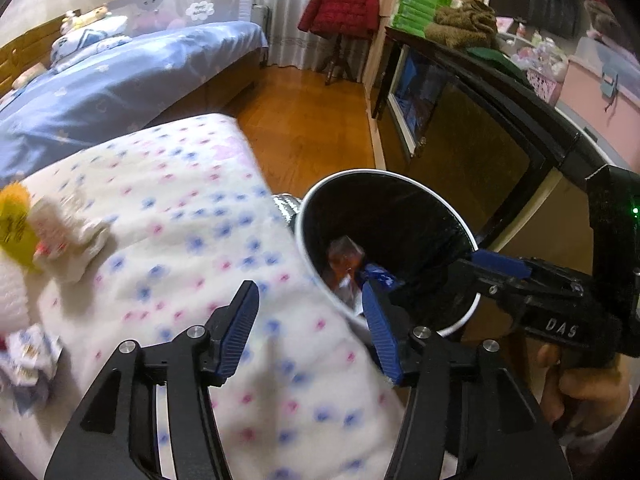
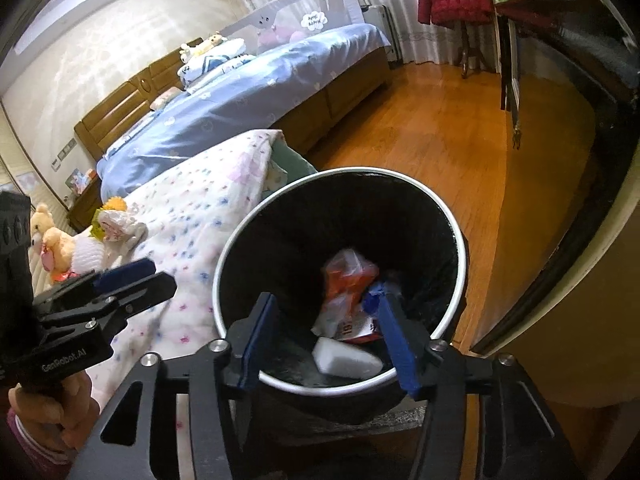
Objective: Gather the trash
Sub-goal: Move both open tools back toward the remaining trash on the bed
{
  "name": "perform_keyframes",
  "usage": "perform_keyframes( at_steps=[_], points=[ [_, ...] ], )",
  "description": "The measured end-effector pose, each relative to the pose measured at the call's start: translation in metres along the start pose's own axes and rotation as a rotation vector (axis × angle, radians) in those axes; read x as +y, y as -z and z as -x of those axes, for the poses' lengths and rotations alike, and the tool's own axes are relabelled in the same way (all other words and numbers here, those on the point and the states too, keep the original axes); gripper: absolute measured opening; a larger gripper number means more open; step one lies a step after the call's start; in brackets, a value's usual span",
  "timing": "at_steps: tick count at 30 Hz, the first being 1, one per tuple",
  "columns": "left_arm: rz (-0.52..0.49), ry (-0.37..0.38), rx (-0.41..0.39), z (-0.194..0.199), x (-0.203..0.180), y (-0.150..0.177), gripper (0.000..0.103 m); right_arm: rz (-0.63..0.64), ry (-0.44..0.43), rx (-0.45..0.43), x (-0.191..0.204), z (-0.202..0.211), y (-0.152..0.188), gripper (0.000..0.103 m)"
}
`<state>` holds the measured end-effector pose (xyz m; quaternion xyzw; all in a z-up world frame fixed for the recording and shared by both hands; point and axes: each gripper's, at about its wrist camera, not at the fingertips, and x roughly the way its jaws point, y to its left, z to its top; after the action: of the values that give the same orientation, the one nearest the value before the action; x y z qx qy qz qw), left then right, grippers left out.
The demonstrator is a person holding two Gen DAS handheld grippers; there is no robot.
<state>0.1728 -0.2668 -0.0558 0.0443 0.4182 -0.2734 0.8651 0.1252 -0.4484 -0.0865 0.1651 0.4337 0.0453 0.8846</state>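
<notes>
wrappers [image 2: 348, 276] in bin [image 2: 460, 240] below right hand-held gripper [image 2: 328, 336]

left tongs [image 1: 310, 300]: open, empty | trash bin [image 1: 320, 276]: wrappers [image 1: 344, 272] inside | right tongs [image 1: 480, 258]: over bin

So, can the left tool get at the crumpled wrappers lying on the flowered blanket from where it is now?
Probably yes. The left tool is open and holds nothing, and the wrappers lie uncovered on the blanket to its left. Nothing stands between them; the bin is on the other side.
</notes>
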Motion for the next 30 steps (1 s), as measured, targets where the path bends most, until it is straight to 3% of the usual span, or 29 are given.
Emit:
perform_keyframes(
  at_steps=[4,16,24,30],
  points=[
    [0.025,-0.037,-0.016,0.019,0.016,0.019,0.061,-0.015,-0.029,-0.039,0.010,0.008,0.006,0.075],
    [0.140,-0.105,-0.081,0.079,0.077,0.072,0.063,0.032,-0.153,-0.040,0.077,0.007,0.023,0.080],
    [0.244,-0.196,-0.105,0.108,0.133,0.101,0.064,0.092,-0.217,-0.007,0.129,-0.006,0.033,0.080],
    [0.327,-0.249,-0.120,0.124,0.173,0.119,0.064,0.126,-0.260,0.024,0.162,-0.019,0.040,0.087]
  ],
)
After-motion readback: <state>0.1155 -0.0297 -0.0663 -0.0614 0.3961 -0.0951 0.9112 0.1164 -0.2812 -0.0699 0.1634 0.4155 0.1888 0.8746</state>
